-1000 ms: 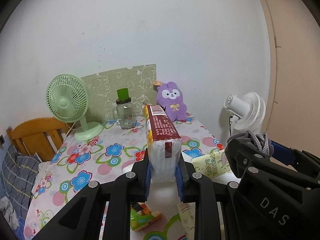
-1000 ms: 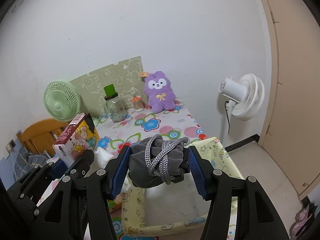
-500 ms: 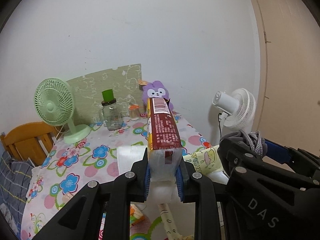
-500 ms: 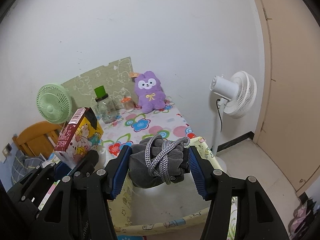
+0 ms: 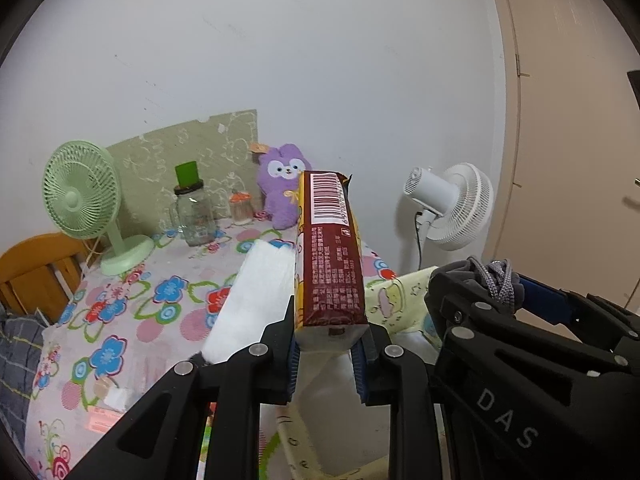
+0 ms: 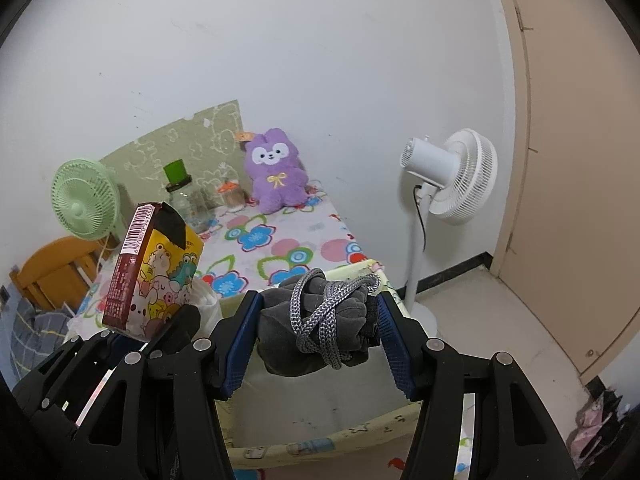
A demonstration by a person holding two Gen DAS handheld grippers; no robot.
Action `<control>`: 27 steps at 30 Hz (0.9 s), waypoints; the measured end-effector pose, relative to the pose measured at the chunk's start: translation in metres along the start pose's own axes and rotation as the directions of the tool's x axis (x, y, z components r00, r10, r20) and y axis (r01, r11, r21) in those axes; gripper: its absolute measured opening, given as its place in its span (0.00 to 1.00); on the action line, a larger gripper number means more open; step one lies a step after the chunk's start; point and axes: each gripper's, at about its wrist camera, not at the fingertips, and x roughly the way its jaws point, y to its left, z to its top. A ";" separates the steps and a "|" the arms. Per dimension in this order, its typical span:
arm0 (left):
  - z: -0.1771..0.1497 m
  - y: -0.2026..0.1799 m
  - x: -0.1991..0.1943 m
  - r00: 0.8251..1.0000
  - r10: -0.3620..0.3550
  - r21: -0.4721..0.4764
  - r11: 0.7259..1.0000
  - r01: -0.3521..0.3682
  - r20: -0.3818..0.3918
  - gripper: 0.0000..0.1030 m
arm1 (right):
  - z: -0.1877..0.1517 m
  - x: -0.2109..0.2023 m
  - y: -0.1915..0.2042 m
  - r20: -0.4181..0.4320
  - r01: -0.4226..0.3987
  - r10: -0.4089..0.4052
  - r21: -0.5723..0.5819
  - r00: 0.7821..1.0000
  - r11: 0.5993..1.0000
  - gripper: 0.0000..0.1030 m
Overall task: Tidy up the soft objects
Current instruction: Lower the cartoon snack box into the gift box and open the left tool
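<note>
Both grippers are loaded, up above the flowered table (image 5: 132, 312): left gripper (image 5: 326, 356) clamps a tissue pack (image 5: 330, 264) upright, barcode end up, while right gripper (image 6: 320, 340) squeezes a grey cloth bundle (image 6: 316, 320) tied with braided cord, hanging over the yellow fabric bin (image 6: 320, 446). Far back, a purple plush rabbit (image 6: 276, 178) leans on the wall, near a glass jar (image 5: 194, 214).

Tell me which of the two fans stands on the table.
The green fan, beside the glass jar on the flowered table. The white fan stands on the floor, on a pole.
</note>
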 end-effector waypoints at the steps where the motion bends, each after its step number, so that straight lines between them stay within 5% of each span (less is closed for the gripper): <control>1: 0.000 -0.001 0.002 1.000 -0.006 0.000 1.000 0.006 -0.004 0.20 | 0.000 0.001 -0.002 -0.003 0.006 -0.006 -0.001 1.000 1.000 0.60; 9: -0.008 -0.010 0.011 0.999 -0.038 0.004 0.999 0.038 -0.032 0.25 | -0.003 0.009 -0.010 -0.029 0.025 -0.025 -0.004 0.999 1.000 0.60; 20: -0.015 -0.011 0.017 0.997 -0.037 -0.004 0.999 0.037 -0.065 0.78 | -0.009 0.021 -0.008 -0.057 0.018 -0.019 -0.019 0.998 1.000 0.59; 27: -0.018 -0.003 0.025 0.994 -0.023 -0.036 0.999 0.020 -0.103 0.87 | -0.011 0.032 -0.007 -0.079 0.007 -0.009 -0.027 0.997 1.000 0.61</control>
